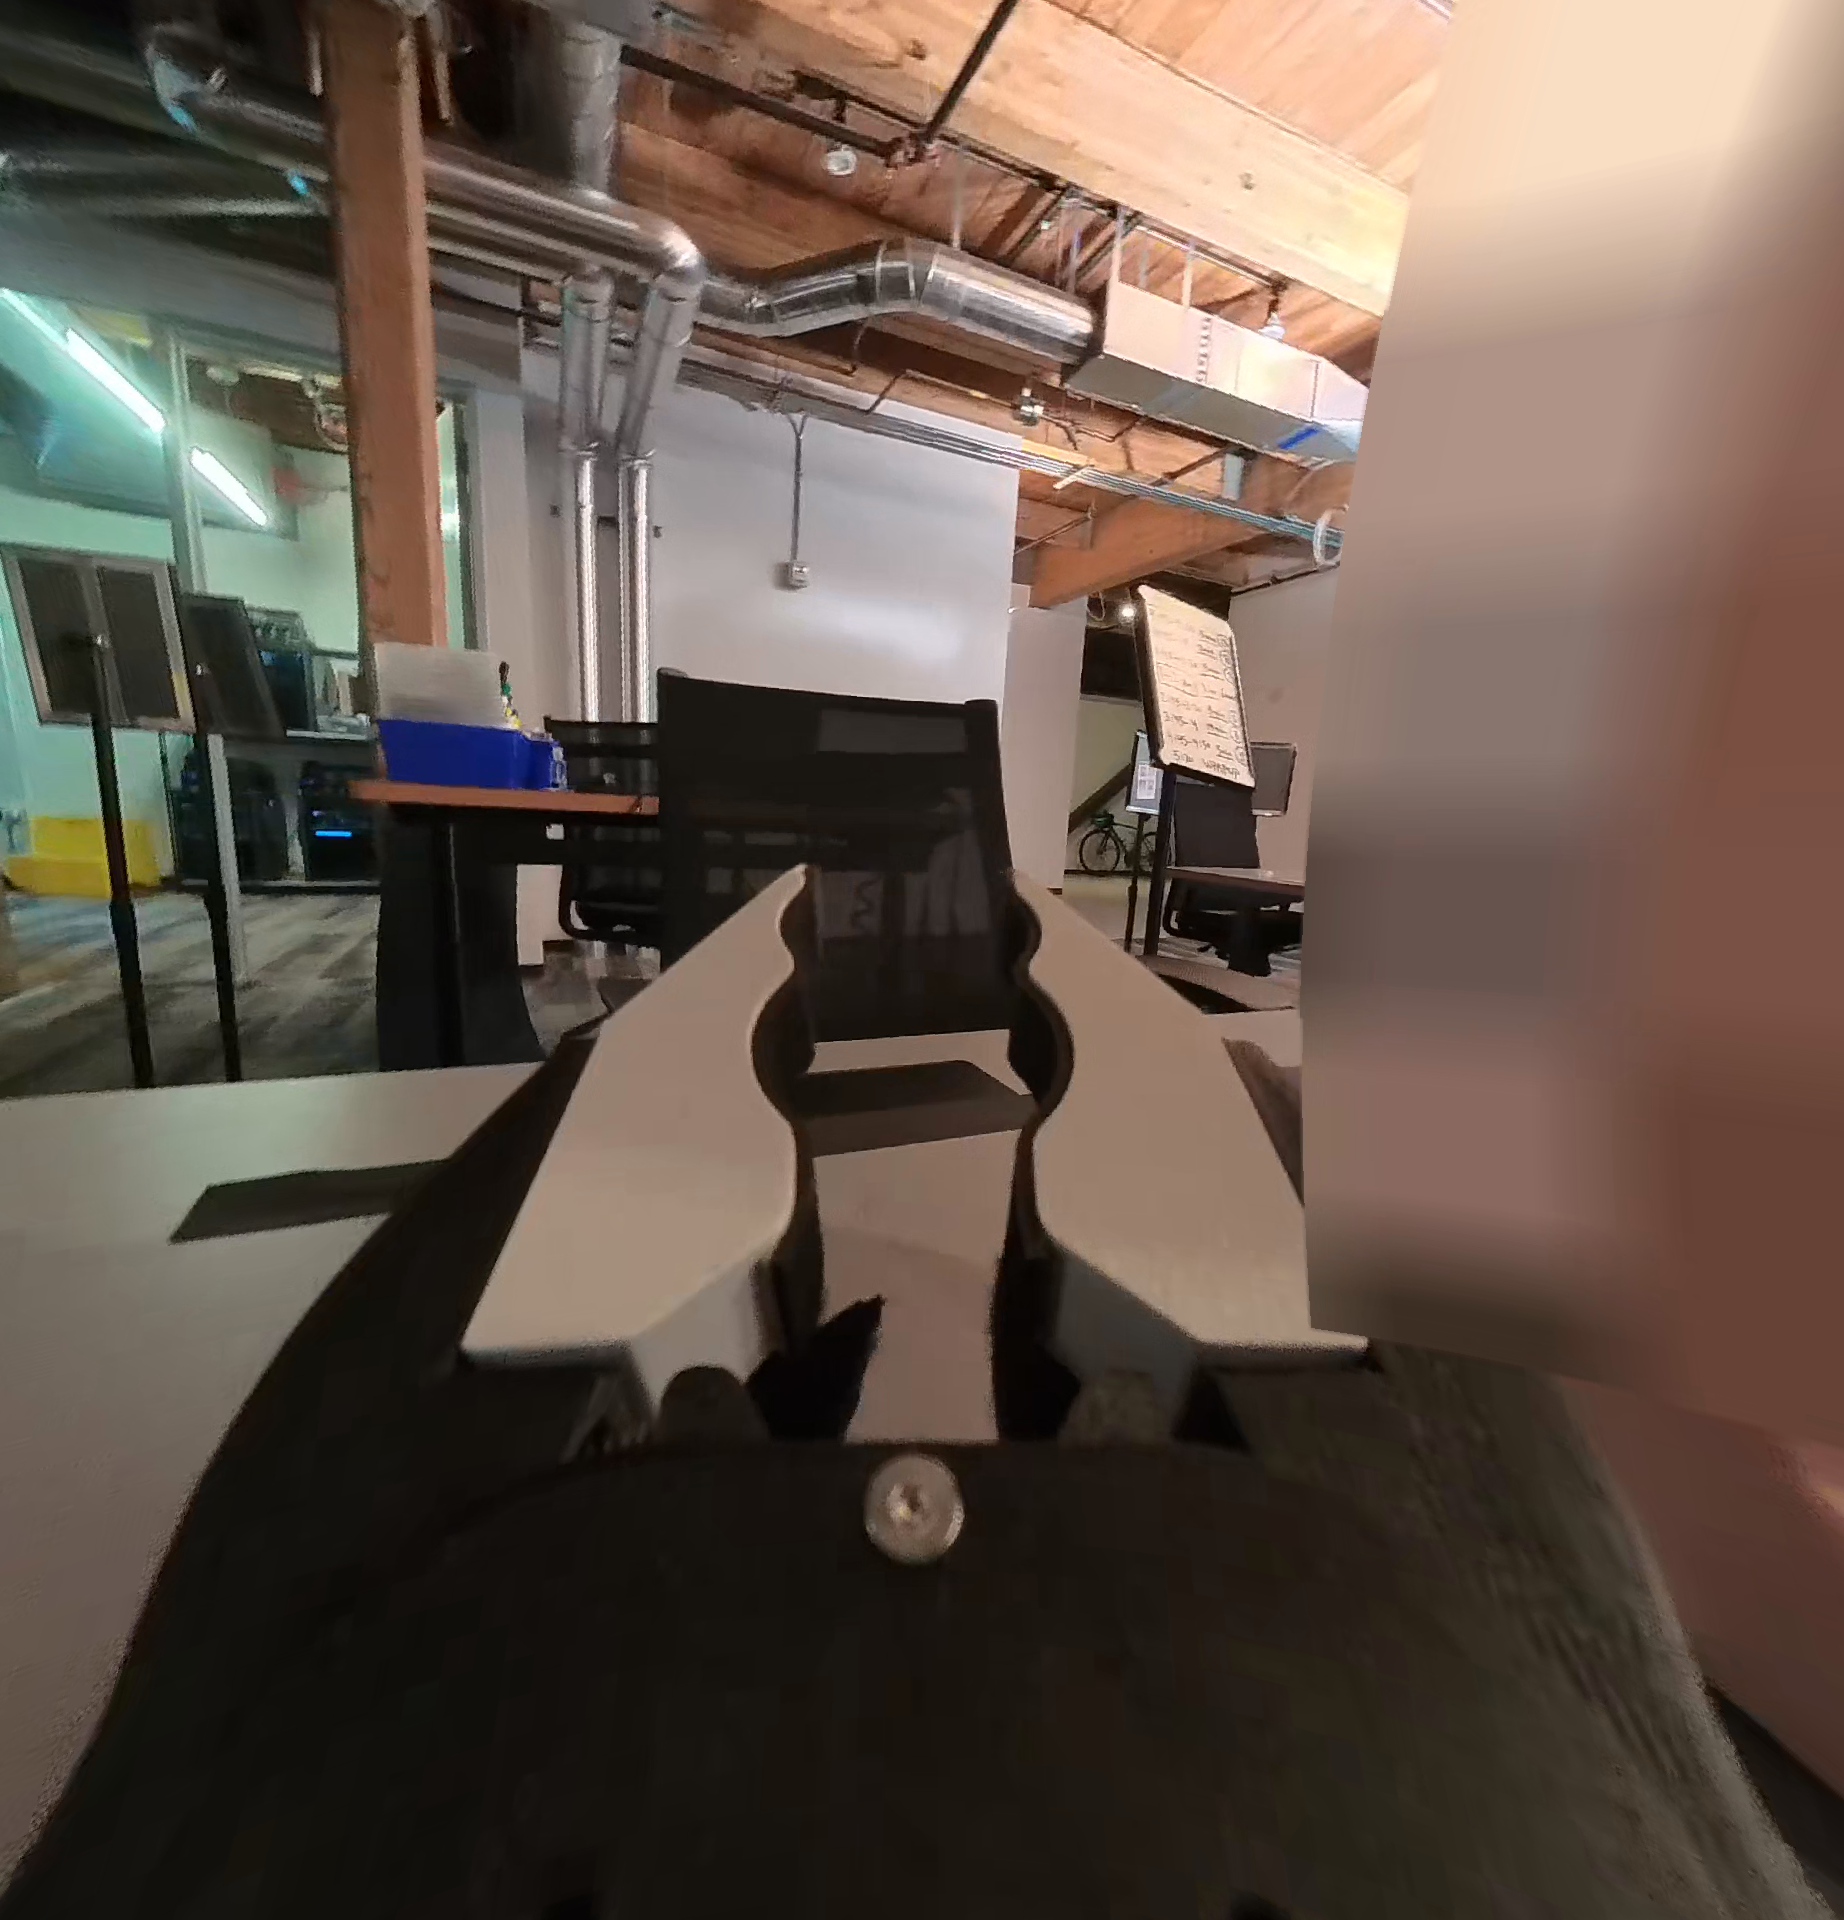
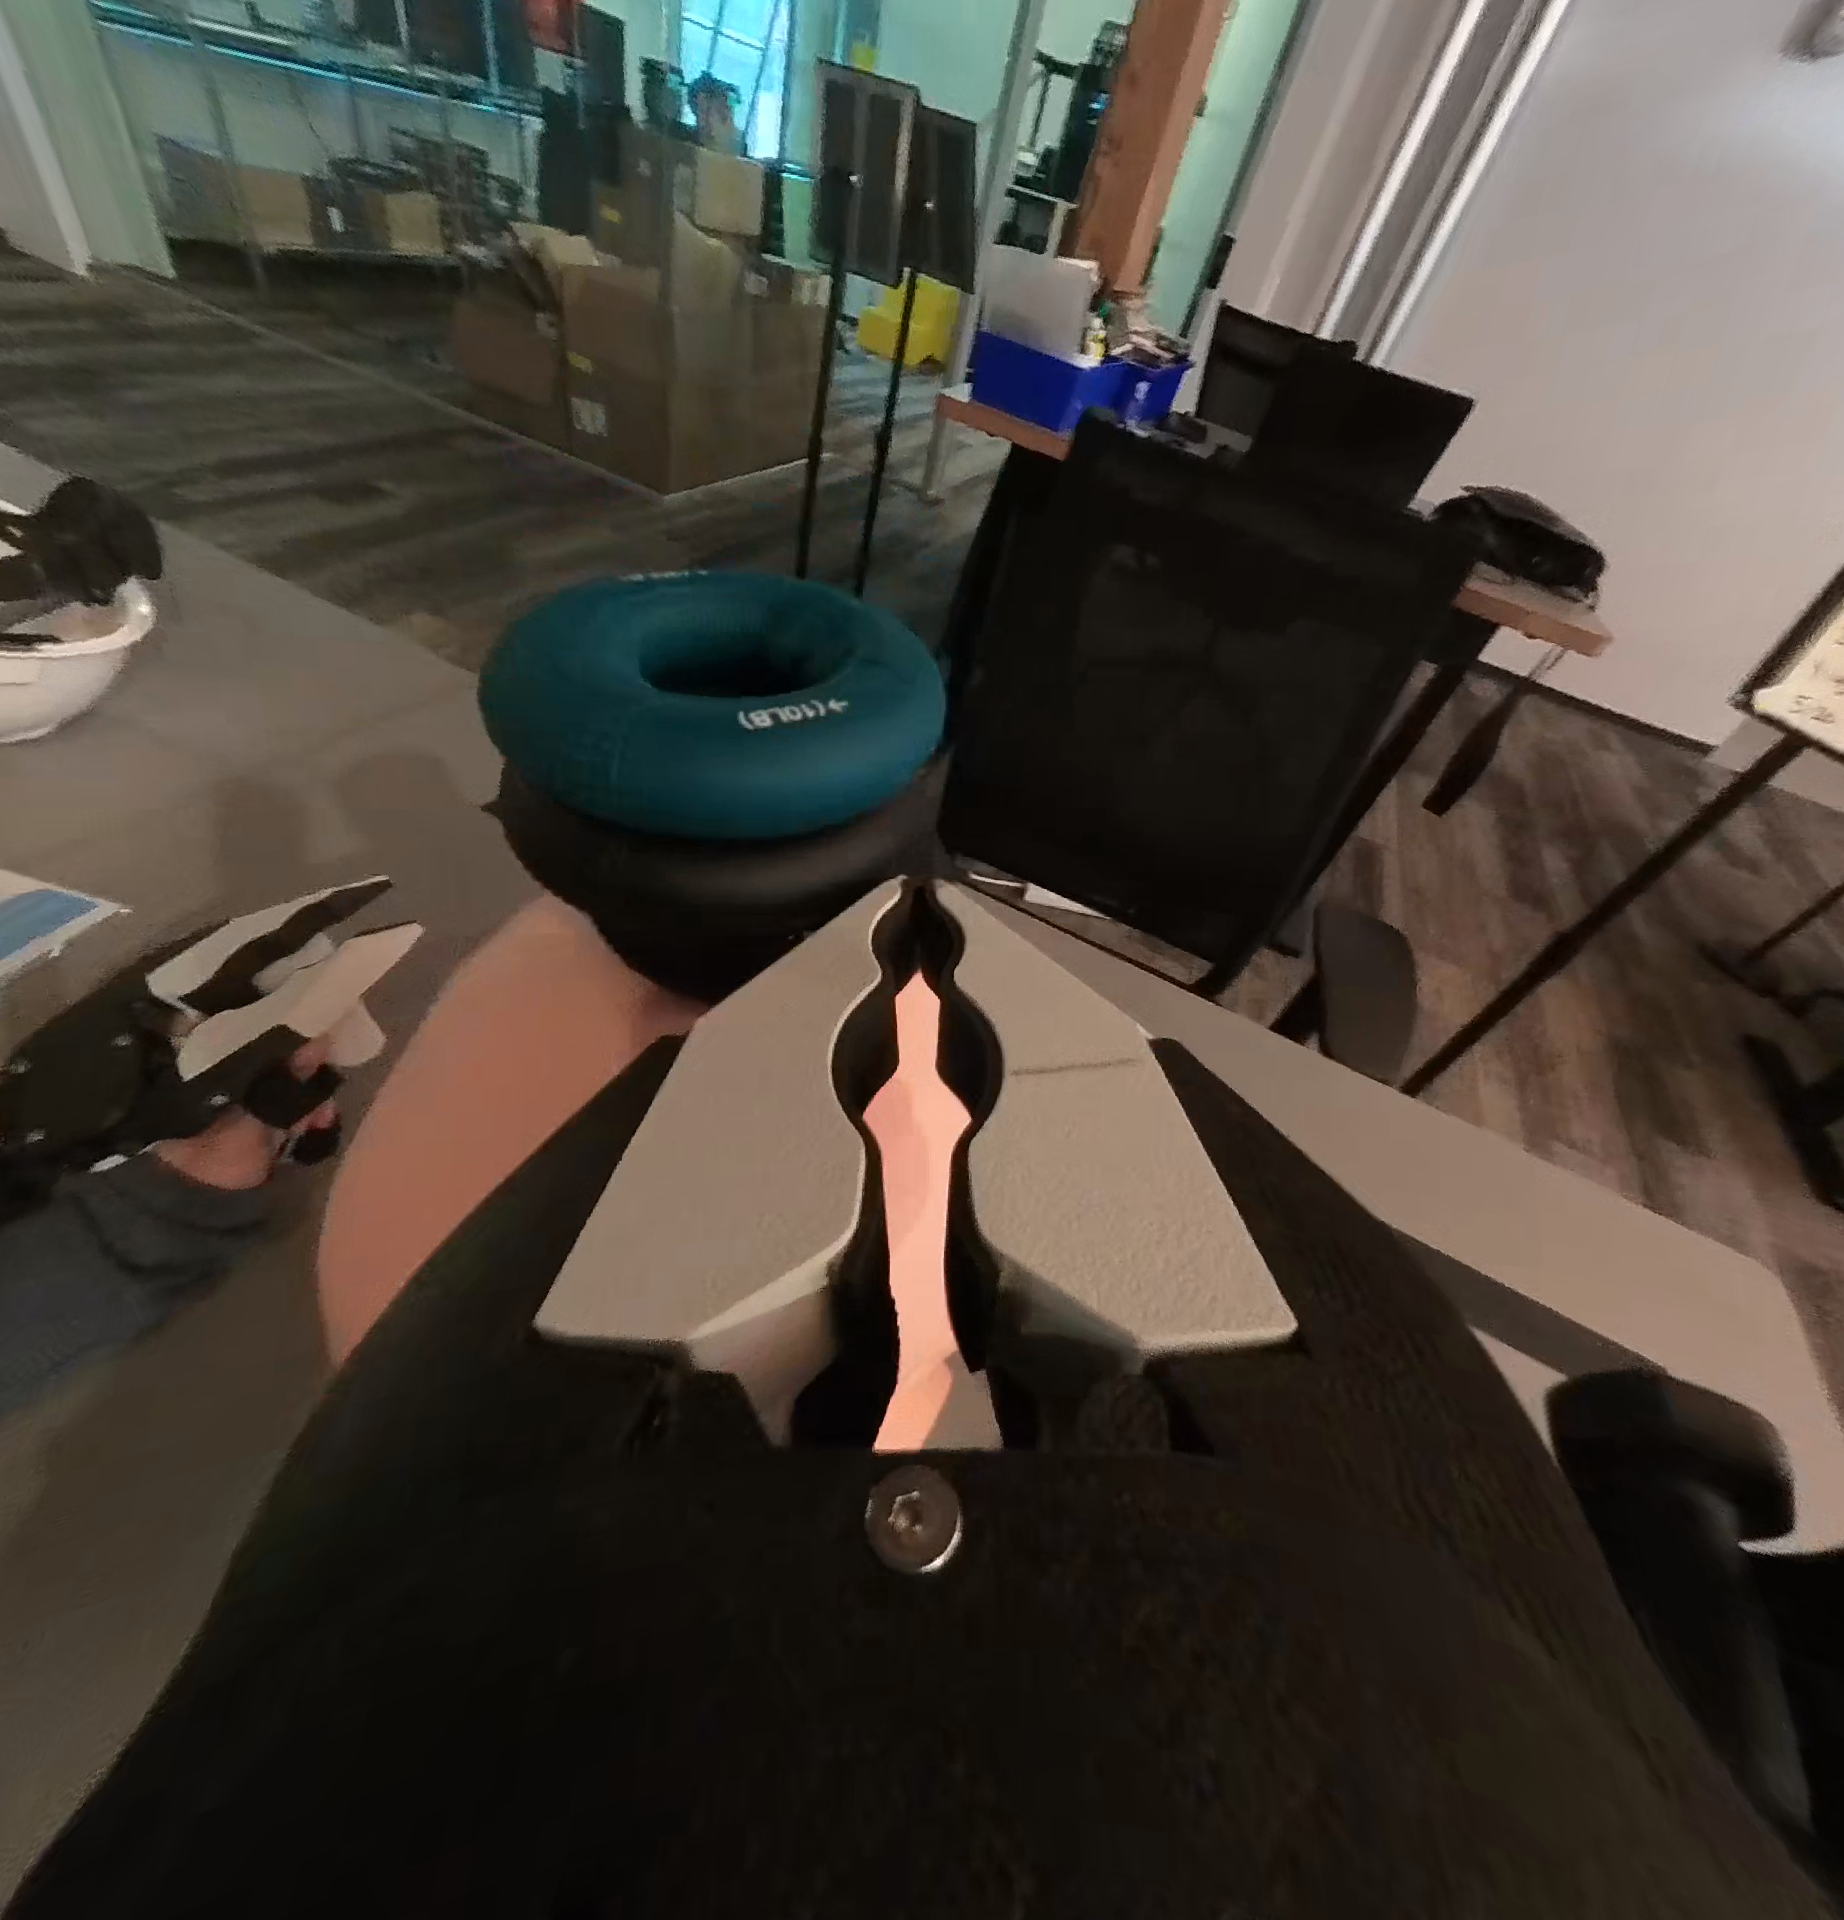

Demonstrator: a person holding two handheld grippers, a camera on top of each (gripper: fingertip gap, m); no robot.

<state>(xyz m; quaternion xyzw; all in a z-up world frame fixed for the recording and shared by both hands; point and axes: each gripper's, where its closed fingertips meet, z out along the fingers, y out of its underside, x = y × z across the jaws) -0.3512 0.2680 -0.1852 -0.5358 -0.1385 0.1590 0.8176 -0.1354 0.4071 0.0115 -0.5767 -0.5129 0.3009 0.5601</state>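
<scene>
In the right wrist view a teal ring (image 2: 710, 717) lies stacked on a black ring (image 2: 689, 894), and both rest on a large pink rounded object (image 2: 502, 1049) on the grey table (image 2: 274, 727). My right gripper (image 2: 920, 894) hovers above the pink object. Its tips are just right of the black ring's edge, and the jaws are closed to a thin slit with nothing seen between them. My left gripper (image 1: 907, 883) is open and empty, low over the table (image 1: 170, 1351), with the pink object (image 1: 1624, 727) close on its right. It also shows in the right wrist view (image 2: 305, 977), left of the pink object.
A black mesh chair (image 2: 1188, 707) stands past the table's far edge. A white bowl (image 2: 56, 675) with a black object on it sits at the far left. A black tape rectangle (image 1: 294, 1200) marks the table. A desk with blue bins (image 1: 461, 753) and a whiteboard (image 1: 1198, 696) stand behind. The gap from one gripper's tips to the other's is roughly 35 cm.
</scene>
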